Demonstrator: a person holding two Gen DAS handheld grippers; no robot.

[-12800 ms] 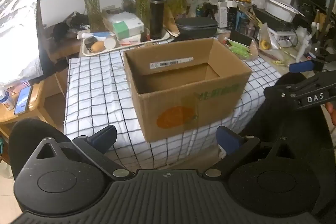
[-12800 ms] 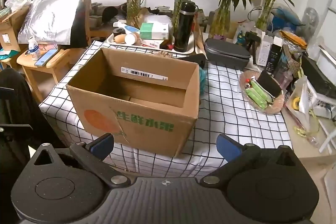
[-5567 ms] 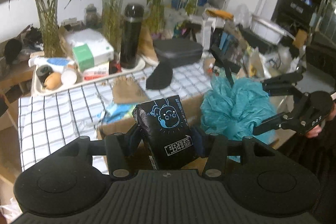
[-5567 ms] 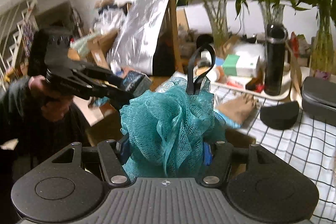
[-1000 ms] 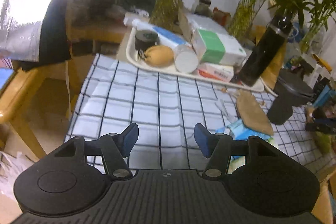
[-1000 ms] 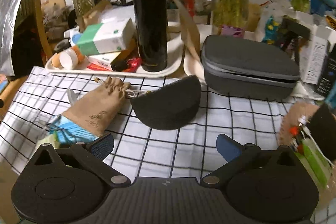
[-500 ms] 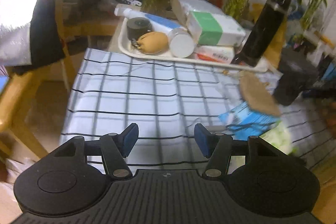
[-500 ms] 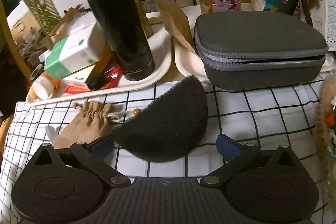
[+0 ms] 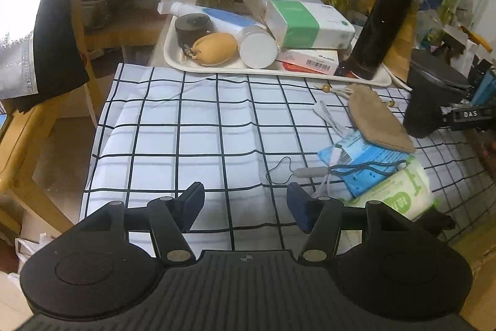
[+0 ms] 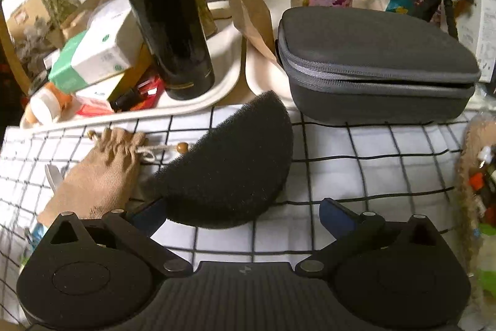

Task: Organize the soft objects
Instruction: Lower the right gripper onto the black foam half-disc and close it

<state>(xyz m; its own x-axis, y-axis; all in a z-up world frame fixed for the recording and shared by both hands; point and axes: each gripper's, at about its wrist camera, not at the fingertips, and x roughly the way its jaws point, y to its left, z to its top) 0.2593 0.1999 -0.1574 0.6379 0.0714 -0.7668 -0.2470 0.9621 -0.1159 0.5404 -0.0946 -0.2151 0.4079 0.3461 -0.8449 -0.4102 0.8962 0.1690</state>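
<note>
Bench: a bench (image 9: 198, 126) under a white cloth with a black grid filled the foreground; bamboo stalks in glass vases stood along the wall behind it.
Tray: a white tray (image 9: 173, 59) sat at the far edge of the cloth, loaded with boxes, a tube, a dark roll and a tan pouch-like lump.
Grey case: a zipped grey case (image 10: 375, 64) lay on a second white tray, just behind the sponge.
Flask: a tall black flask (image 10: 164, 11) stood upright on the tray's right end.
Left tool: the left tool (image 9: 245, 207) hung over bare cloth with its blue-padded jaws spread and nothing between them.
Right tool: the right tool (image 10: 241, 214) pointed down at the sponge, jaws spread wide; the left pad sat beside the sponge's near edge, the right pad well clear of it. Whether the left pad touched the foam could not be told.
Sponge: a black half-round foam sponge (image 10: 229, 166) rested on the cloth between the flask's tray and the right tool.
Drawstring bag: a tan cloth bag (image 10: 99, 172) with beaded cords lay just left of the sponge.
Packets: a blue packet (image 9: 362, 158) lay partly under the bag, with a green-and-white wipes pack (image 9: 400, 196) against its near side.
</note>
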